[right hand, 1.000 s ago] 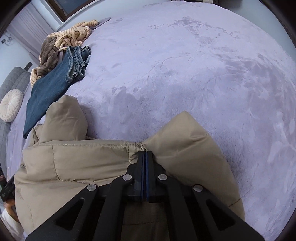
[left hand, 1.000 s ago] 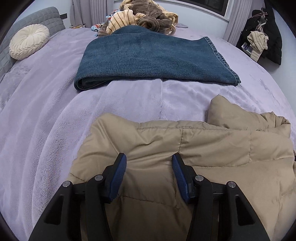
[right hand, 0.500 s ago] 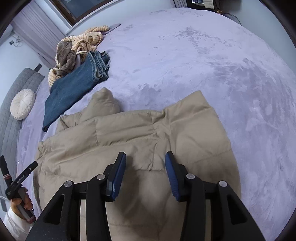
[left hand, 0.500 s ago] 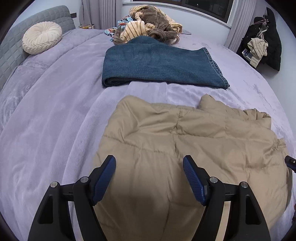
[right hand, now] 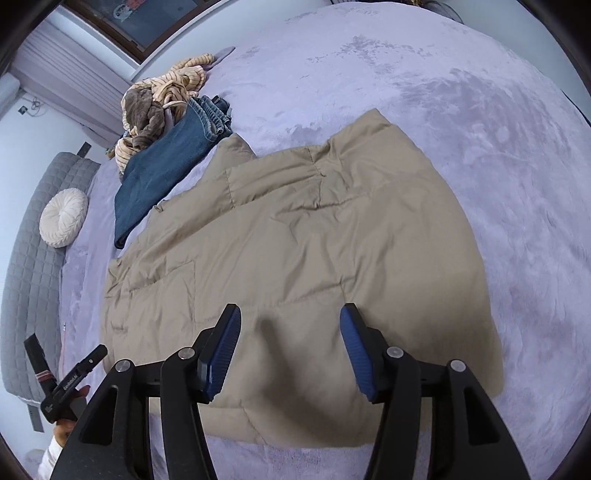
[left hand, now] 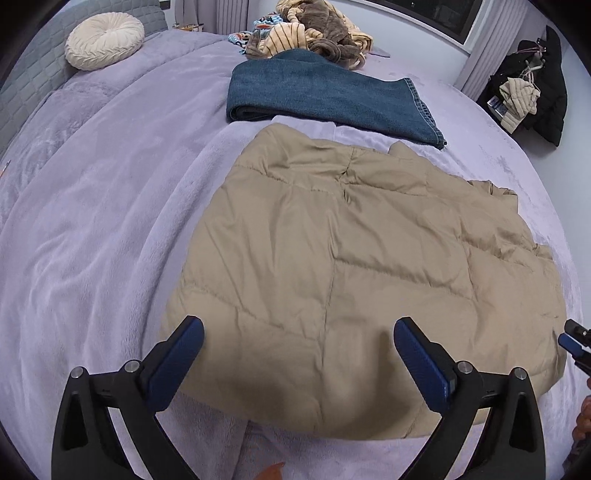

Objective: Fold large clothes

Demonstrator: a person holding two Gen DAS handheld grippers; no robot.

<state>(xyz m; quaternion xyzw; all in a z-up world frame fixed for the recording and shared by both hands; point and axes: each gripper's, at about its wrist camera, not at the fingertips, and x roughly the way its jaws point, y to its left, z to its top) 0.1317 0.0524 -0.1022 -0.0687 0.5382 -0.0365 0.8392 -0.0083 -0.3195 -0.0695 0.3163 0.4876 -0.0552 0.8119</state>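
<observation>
A lilac plush bed [left hand: 92, 221] fills both views and carries everything here. Spread flat on it, straight ahead of both pairs of tongs, lies the tan quilted jacket [left hand: 351, 258], its stitched panels creased and its near hem just under the fingertips. In the right wrist view the same jacket [right hand: 295, 240] reaches from the tongs outward, with a sleeve or collar fold rising at its far edge.

Beyond the jacket, farther from the tongs, lie the folded blue jeans [left hand: 325, 96], just beside the jacket's far edge; whether the two touch I cannot tell. Past the jeans sits a pile of striped and brown clothes [left hand: 314, 33]. Far off to the left of the left tongs, a round cream cushion [left hand: 103, 40] rests against the grey quilted headboard [right hand: 33, 258]. Far to the right, dark garments on a rack [left hand: 535, 85] hang by the wall.

The left tongs [left hand: 299, 354] stand wide apart above the jacket's near hem, holding nothing. The right tongs [right hand: 291, 343] are likewise spread apart over the near part of the jacket, gripping nothing.
</observation>
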